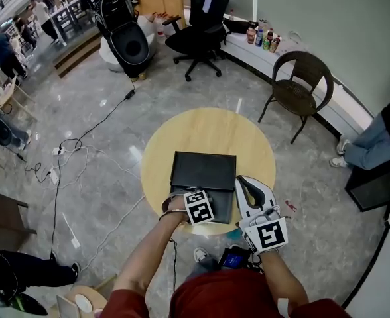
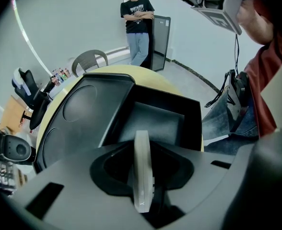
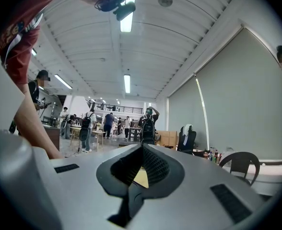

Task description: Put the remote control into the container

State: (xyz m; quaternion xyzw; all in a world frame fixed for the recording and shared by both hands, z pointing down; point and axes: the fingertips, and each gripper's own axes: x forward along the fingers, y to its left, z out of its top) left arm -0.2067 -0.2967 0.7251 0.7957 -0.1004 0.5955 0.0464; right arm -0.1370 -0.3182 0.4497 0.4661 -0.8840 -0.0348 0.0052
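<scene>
Room: open hall with a grey polished floor (image 1: 102, 98) (cables (image 1: 69, 152) trail across it), a black office chair (image 1: 198, 37) and a brown wicker chair (image 1: 301, 78) by the wall.
Surface: round pale wooden table (image 1: 215, 131).
Container: black box (image 2: 191, 121) lying open on the table, its lid (image 2: 83, 104) folded out flat beside the grey-lined compartment.
Remote control: slim, pale remote control (image 2: 142, 171), seen edge-on and upright, directly over the open compartment; contact with the lining cannot be told.
Left gripper: left gripper (image 1: 194, 203) points steeply down, its jaws clamped on the remote control.
Right gripper: right gripper (image 3: 142, 147) is held level at the table's near edge, beside the box, jaws together with nothing between them.
Bystander: a person (image 2: 138, 28) stands by the far wall, arms crossed.
</scene>
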